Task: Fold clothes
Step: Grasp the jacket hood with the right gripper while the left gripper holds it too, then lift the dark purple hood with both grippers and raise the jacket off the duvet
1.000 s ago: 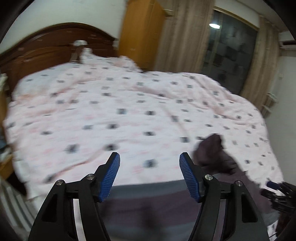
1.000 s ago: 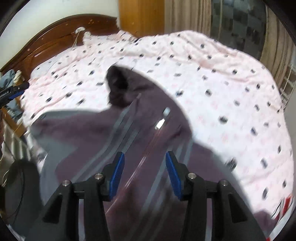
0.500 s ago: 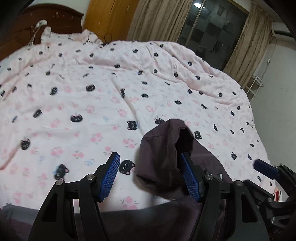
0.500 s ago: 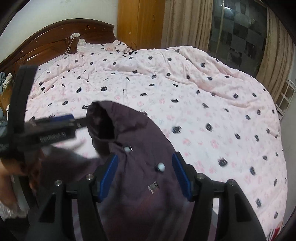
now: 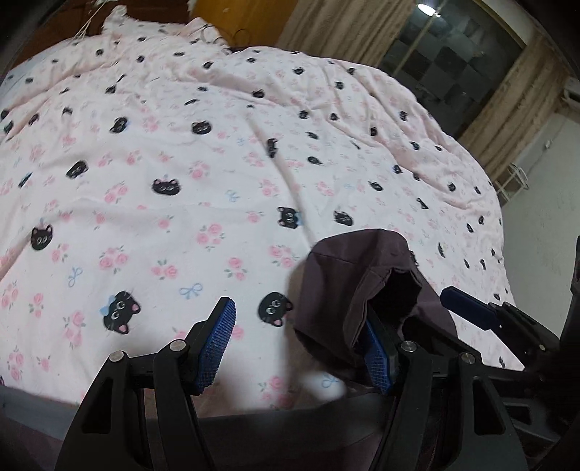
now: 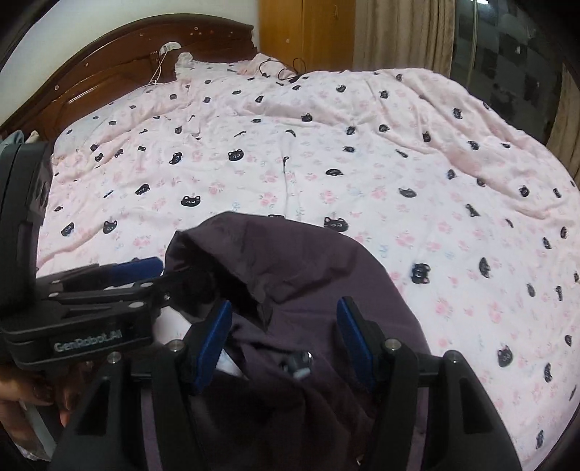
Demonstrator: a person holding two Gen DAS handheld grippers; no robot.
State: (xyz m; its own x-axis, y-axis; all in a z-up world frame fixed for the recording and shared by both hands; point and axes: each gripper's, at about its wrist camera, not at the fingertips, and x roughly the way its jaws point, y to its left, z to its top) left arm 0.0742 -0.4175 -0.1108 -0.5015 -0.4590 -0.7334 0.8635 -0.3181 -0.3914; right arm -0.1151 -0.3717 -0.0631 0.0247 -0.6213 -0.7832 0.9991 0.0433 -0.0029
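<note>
A dark purple hooded jacket (image 6: 308, 275) lies on the near part of the bed, its hood (image 5: 355, 275) raised toward me. My left gripper (image 5: 297, 344) is open; its right finger sits inside the hood's opening, its left finger over bare quilt. It also shows in the right wrist view (image 6: 145, 275), reaching into the hood from the left. My right gripper (image 6: 286, 337) is open over the jacket's chest, with the zipper pull (image 6: 301, 364) between its fingers. The right gripper's fingers show at the right edge of the left wrist view (image 5: 467, 306).
The bed carries a pink quilt (image 6: 326, 145) printed with black cat faces and roses. A dark wooden headboard (image 6: 108, 79) stands at the back left, a wooden wardrobe (image 6: 308, 32) and curtains (image 6: 402, 32) behind. A cable (image 6: 282, 70) lies near the pillows.
The left gripper has moved forward and right, so its right finger now sits in the hood opening. The right gripper has come closer over the jacket's front. The hood stands higher.
</note>
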